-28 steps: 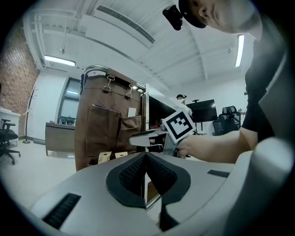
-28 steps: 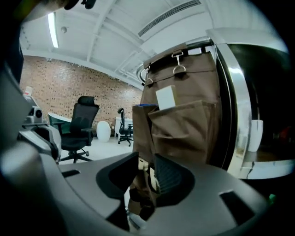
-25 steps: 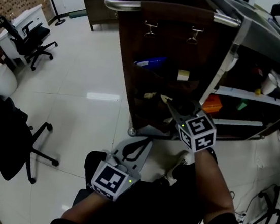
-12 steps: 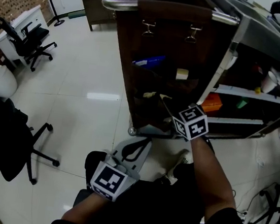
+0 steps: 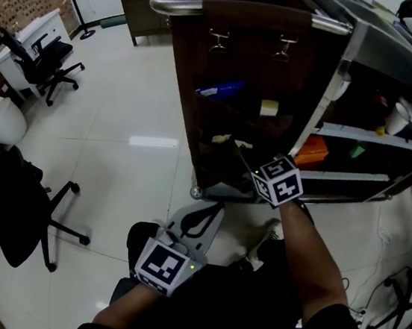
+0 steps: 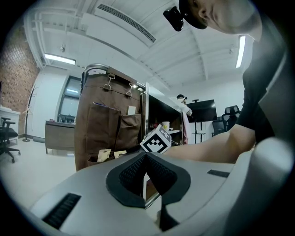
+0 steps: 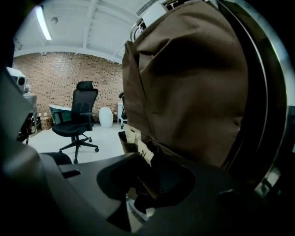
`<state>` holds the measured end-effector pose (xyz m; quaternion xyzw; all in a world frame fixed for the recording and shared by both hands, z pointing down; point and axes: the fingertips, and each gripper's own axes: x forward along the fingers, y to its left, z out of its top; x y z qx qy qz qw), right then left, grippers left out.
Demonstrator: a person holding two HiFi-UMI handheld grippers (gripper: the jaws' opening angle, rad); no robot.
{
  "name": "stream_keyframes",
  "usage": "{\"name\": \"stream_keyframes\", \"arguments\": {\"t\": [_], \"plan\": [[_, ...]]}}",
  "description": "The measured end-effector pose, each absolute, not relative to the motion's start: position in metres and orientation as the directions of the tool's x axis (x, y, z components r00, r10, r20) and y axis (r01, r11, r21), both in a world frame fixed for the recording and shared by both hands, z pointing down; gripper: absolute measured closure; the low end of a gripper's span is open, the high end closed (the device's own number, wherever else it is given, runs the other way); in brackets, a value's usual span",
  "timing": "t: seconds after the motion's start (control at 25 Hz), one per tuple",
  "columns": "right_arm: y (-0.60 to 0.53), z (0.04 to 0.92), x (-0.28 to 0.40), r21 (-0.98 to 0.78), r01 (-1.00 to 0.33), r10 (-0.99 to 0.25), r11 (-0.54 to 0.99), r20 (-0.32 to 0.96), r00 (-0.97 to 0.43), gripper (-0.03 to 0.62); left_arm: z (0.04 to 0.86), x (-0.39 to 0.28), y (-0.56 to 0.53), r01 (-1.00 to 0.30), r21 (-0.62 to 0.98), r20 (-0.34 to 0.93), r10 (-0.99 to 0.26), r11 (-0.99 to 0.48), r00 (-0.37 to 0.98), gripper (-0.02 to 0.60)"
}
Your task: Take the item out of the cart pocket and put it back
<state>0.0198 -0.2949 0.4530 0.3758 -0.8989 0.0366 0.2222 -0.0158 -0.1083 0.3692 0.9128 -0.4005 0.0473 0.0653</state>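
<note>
Right gripper (image 7: 150, 174) lower now, jaws wide, just narrowing, tan packet (image 7: 144, 152) between them.

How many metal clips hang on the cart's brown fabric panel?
2: the left clip and the right clip, side by side just below the handle bar. None appears hidden.

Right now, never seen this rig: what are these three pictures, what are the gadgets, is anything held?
No robot: a person holds a two-jaw gripper in each hand. One picture is from a head camera looking down; the other two from cameras riding on the grippers. The left gripper is shut and empty, low near the person's body. The right gripper reaches at a low pocket of the brown hanger on a cart; its jaws, apart, have just been closing around pale packets, apparently not pinching yet. A higher pocket holds a blue item.
</note>
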Motion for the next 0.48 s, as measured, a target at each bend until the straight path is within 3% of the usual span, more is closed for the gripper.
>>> {"name": "stream_keyframes", "arguments": {"t": [0.48], "plan": [[-0.285, 0.416, 0.024, 0.102, -0.724, -0.71, 0.683, 0.327, -0.624, 0.528, 0.369, -0.016, -0.105, -0.737, 0.088, 0.133, -0.725, -0.671, 0.676, 0.581]]}}
